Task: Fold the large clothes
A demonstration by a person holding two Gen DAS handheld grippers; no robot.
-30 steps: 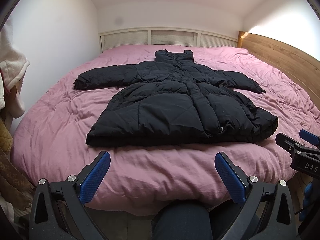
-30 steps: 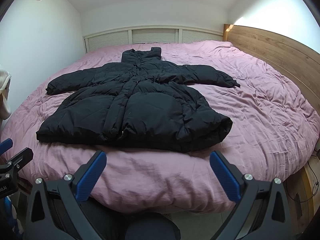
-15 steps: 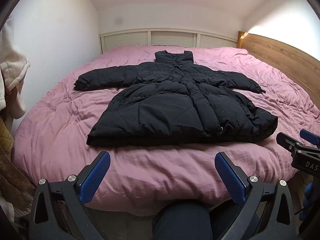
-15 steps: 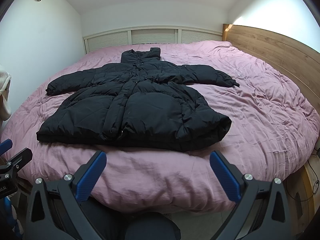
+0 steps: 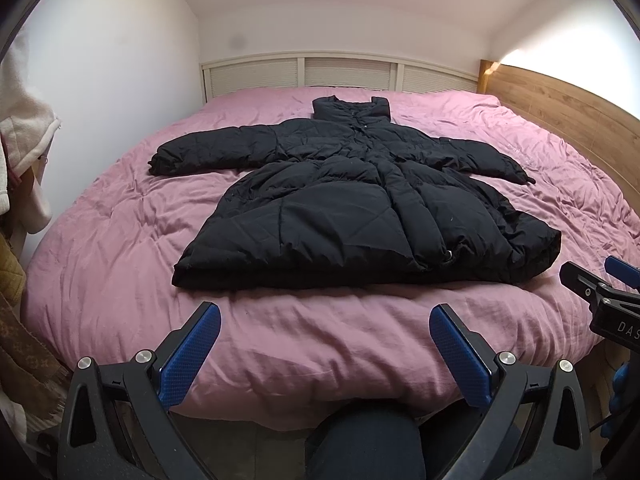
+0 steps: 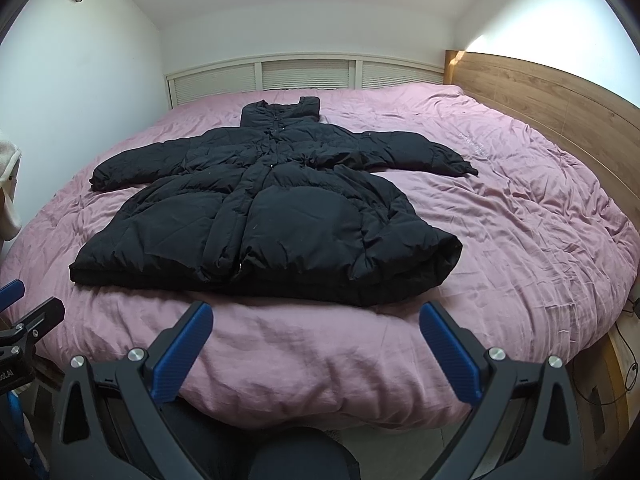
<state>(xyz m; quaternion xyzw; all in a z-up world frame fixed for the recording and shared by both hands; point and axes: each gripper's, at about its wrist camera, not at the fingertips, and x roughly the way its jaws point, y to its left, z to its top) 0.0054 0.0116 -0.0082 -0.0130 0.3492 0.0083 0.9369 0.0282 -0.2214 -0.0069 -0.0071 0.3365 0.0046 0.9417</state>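
Note:
A long black puffer coat (image 5: 352, 208) (image 6: 272, 216) lies flat and front-up on a pink duvet (image 5: 120, 248) (image 6: 540, 240), collar toward the far wall, both sleeves spread sideways, hem nearest me. My left gripper (image 5: 325, 320) hovers open over the bed's near edge, short of the hem, nothing between its blue pads. Over that same edge my right gripper (image 6: 316, 318) is held wide open and empty. The right gripper's tip (image 5: 600, 292) shows at the right edge of the left wrist view, and the left gripper's tip (image 6: 28, 320) at the left edge of the right wrist view.
A wooden headboard (image 6: 560, 104) runs along the bed's right side and a white slatted panel (image 5: 340, 74) along the far wall. Pale and brown clothes (image 5: 20, 152) hang at the left. A person's dark-trousered knee (image 5: 364, 440) is below the grippers. Cables (image 6: 624, 360) trail by the bed's right corner.
Both grippers stay open at the bed's near edge; the views have shifted only very slightly. The coat has not moved.

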